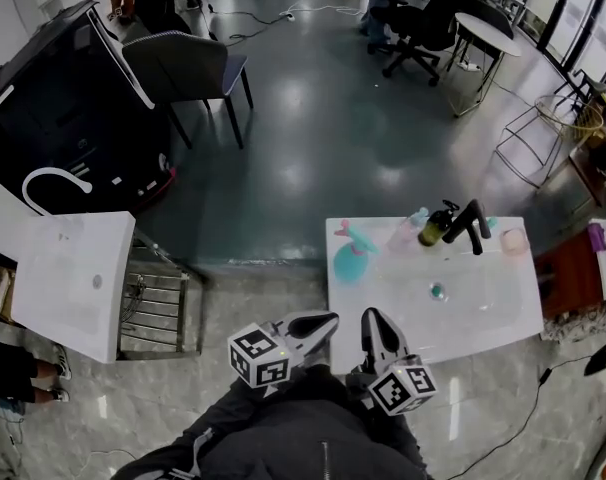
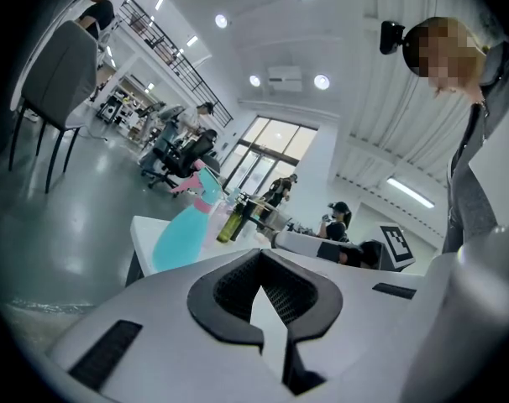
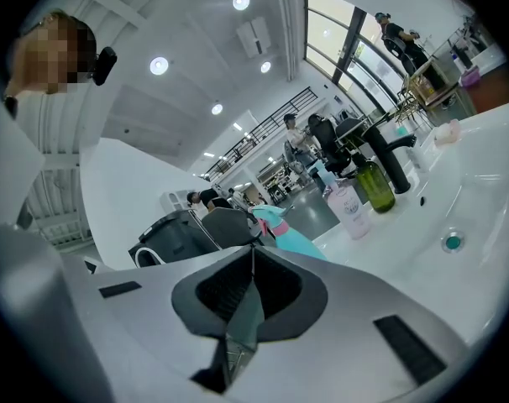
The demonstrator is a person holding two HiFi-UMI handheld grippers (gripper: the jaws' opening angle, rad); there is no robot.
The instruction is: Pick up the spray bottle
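— Left gripper [image 1: 326, 322] and right gripper [image 1: 372, 320]?
— Both were clenched and empty, near the desk's [image 1: 483, 313] 7 o'clock corner.
— Spray bottle [image 1: 351, 258]?
— Teal, standing at the desk's 10 o'clock corner. A pink bottle [image 1: 408, 230] and a green bottle [image 1: 435, 228] stood at 12.

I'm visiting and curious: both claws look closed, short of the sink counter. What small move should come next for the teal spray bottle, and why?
Probably open the left claw: it is shut and empty, and the teal spray bottle stands at the rear left of the counter, on that claw's side.
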